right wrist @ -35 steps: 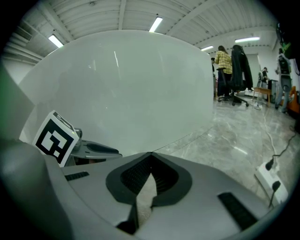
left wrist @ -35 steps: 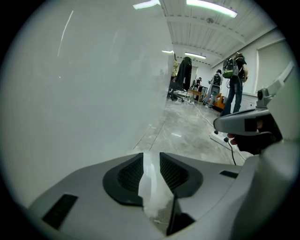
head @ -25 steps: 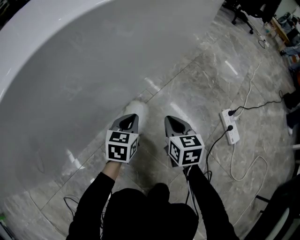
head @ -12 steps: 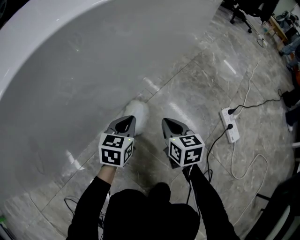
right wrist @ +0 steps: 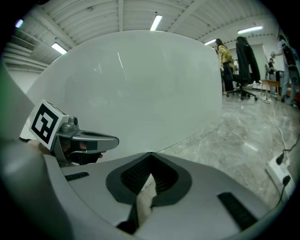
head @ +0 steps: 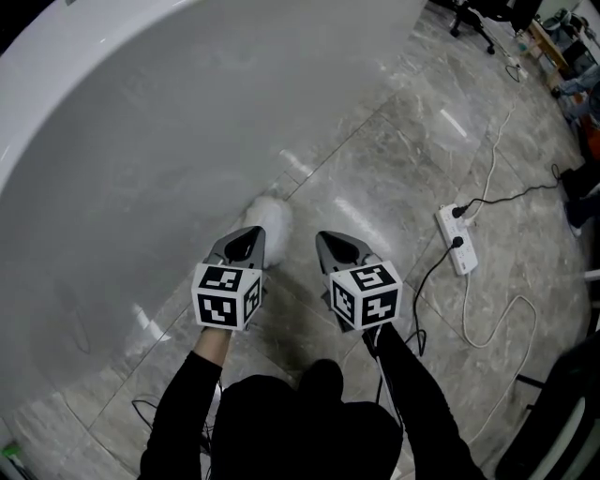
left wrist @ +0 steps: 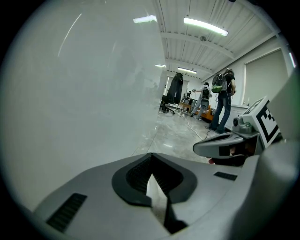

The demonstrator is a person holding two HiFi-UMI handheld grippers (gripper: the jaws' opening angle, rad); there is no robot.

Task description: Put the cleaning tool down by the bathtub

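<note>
The cleaning tool point(head: 269, 215), a white fluffy pad, lies on the marble floor right against the foot of the white bathtub point(head: 141, 141). My left gripper point(head: 247, 238) hovers just behind and left of it, jaws shut with nothing between them. My right gripper point(head: 334, 244) is level with it, a little right of the pad, over bare floor, and also shut on nothing. In the left gripper view the closed jaws point(left wrist: 151, 160) face the tub wall and the pad is hidden under them. The right gripper view point(right wrist: 149, 161) shows the tub wall and the left gripper point(right wrist: 91, 138) beside it.
A white power strip point(head: 456, 241) with plugged cables point(head: 497, 328) lies on the floor to the right. Thin cables trail behind both arms. Office chairs point(head: 473, 19) and standing people point(left wrist: 221, 101) are far off down the room.
My left gripper has drawn slightly left and back from the pad, which stays on the floor. The right gripper has barely shifted.
</note>
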